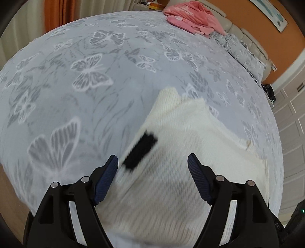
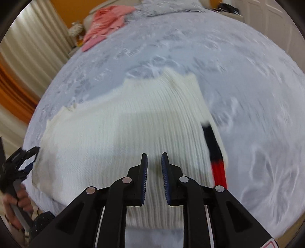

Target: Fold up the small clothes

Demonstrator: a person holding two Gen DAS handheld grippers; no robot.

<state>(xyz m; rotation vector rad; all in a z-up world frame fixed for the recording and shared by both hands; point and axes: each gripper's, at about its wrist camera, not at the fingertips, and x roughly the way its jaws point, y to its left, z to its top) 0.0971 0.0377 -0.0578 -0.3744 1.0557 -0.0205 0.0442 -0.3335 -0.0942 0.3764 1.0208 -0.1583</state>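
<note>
A cream knitted garment with a black patch lies on the grey butterfly-print bedspread. My left gripper is open wide and empty, hovering over the garment's near part. In the right wrist view the same cream garment spreads flat, with a black and red band along its right edge. My right gripper hovers over it, fingers a narrow gap apart with nothing between them. The left gripper shows at the garment's left edge.
A pink garment lies at the far end of the bed, also in the right wrist view. Grey pillows rest against the headboard. Curtains hang at one side, white cabinet doors at the other.
</note>
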